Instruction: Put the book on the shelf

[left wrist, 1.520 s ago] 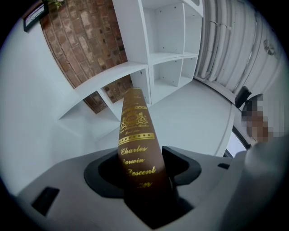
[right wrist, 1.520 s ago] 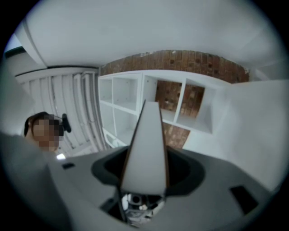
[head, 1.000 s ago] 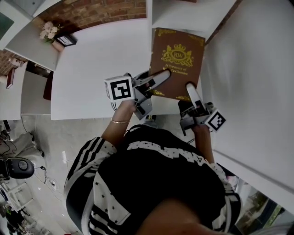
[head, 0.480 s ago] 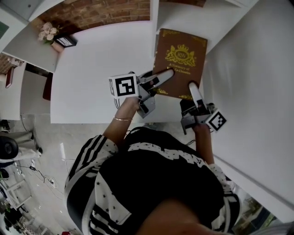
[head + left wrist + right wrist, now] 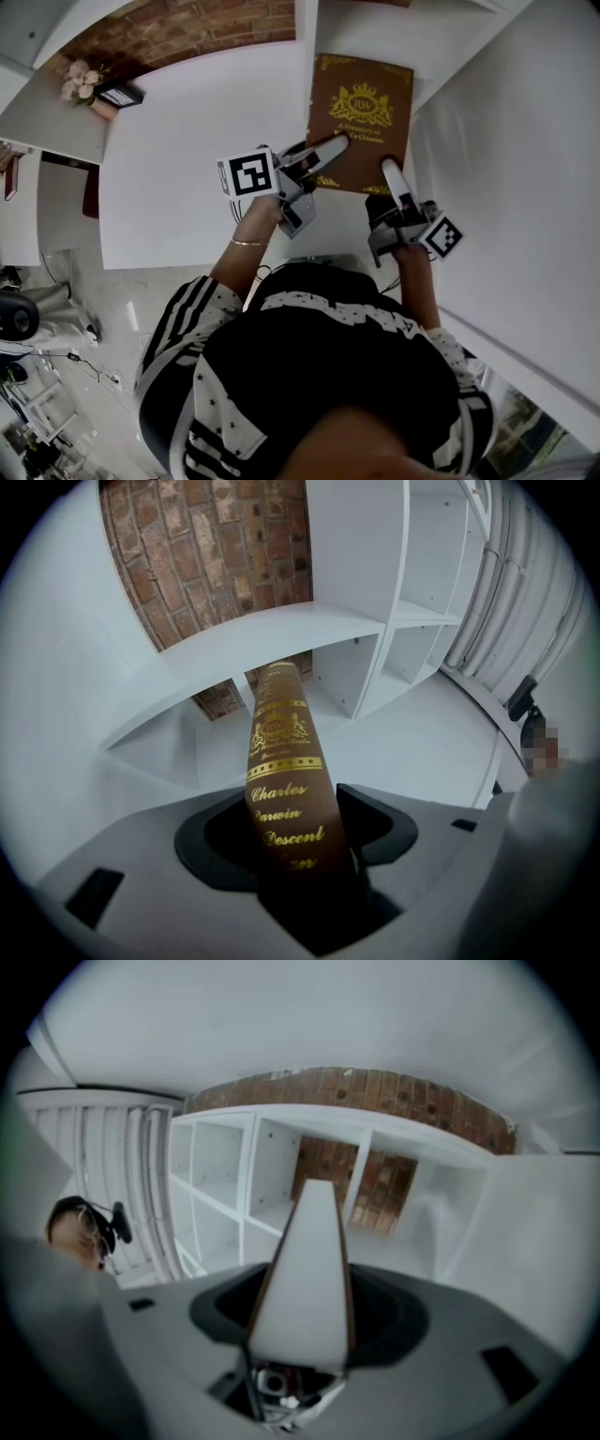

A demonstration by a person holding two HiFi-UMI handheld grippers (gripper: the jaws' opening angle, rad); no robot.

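Note:
A brown hardback book [image 5: 359, 120] with gold crest and lettering is held between both grippers, above the white table and close to the white shelf unit [image 5: 394, 33]. My left gripper [image 5: 330, 148] is shut on its spine side; the gold-lettered spine [image 5: 281, 761] runs out from between the jaws. My right gripper [image 5: 388, 171] is shut on the page-edge side, where the white page block [image 5: 305, 1274] fills the jaws. The shelf's empty compartments [image 5: 361, 672] [image 5: 272, 1185] stand straight ahead of both grippers.
White table [image 5: 187, 150] below the book. A brick wall [image 5: 187, 555] stands behind the curved white shelves [image 5: 244, 658]. A small flower pot [image 5: 80, 84] and a framed card [image 5: 119, 94] sit at the table's far left. Another person [image 5: 80, 1232] is off to the side.
Both grippers have carried the book forward toward the shelf; the compartments and brick wall appear closer and more centred in both gripper views. The grip on the book is unchanged.

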